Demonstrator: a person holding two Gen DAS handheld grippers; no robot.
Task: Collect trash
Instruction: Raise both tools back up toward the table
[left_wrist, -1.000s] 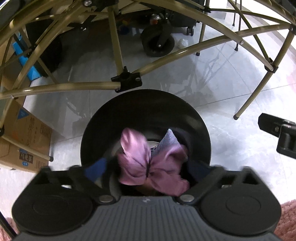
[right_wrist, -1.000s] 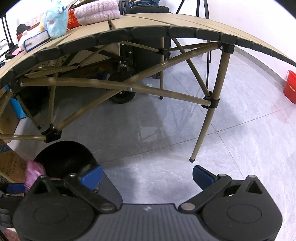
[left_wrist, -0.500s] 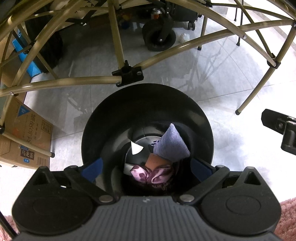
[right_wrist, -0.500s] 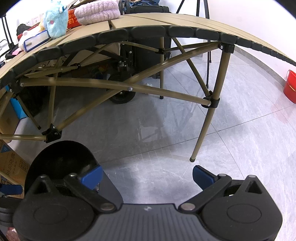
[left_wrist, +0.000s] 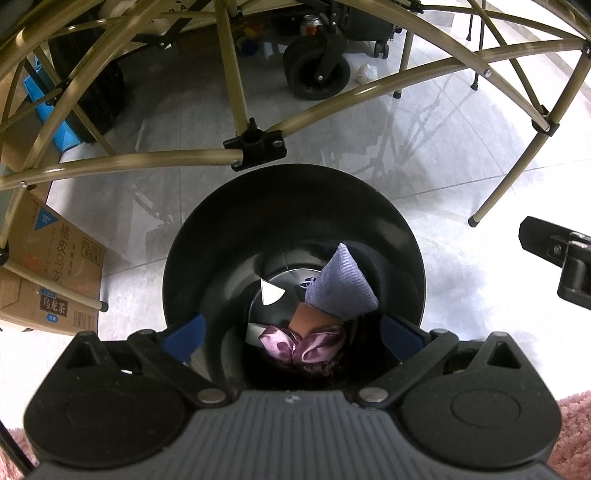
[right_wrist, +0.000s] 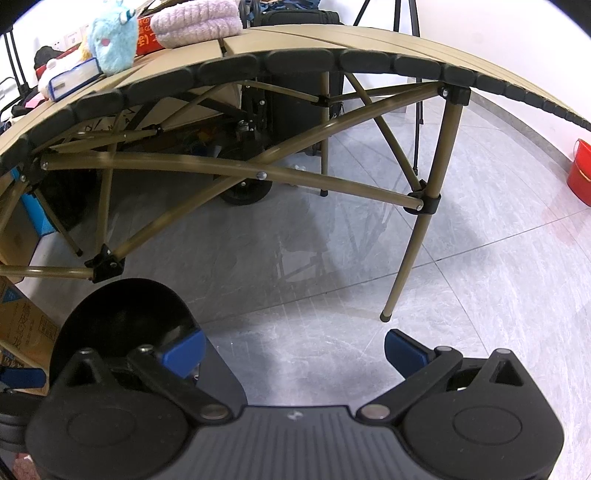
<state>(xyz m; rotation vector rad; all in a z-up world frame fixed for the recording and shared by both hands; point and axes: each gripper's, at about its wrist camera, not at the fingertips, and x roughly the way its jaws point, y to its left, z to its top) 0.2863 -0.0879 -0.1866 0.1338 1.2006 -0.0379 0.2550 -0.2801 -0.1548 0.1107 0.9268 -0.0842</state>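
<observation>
**Operator:** Status of the collection?

**Supervisor:** Your left tongs (left_wrist: 291, 328) hang directly over the black bin (left_wrist: 236, 206), spread wide and holding nothing. Inside the bin lie a purple crumpled wrapper (left_wrist: 303, 345), a grey-blue pouch (left_wrist: 340, 286), a brown scrap and a white triangular scrap (left_wrist: 270, 291). Judge those items as deposited.

**Operator:** And the right side?

**Supervisor:** Your right tongs (right_wrist: 293, 349) are also spread wide and empty, above bare floor beside the bin (right_wrist: 122, 306).

**Operator:** What remains?

**Supervisor:** One white crumpled wad (left_wrist: 365, 72) lies on the floor under the desk (right_wrist: 332, 48), near a wheel and well apart from the bin. It is probably the next target. Whether the items on the desk count as trash, you cannot tell.
</observation>
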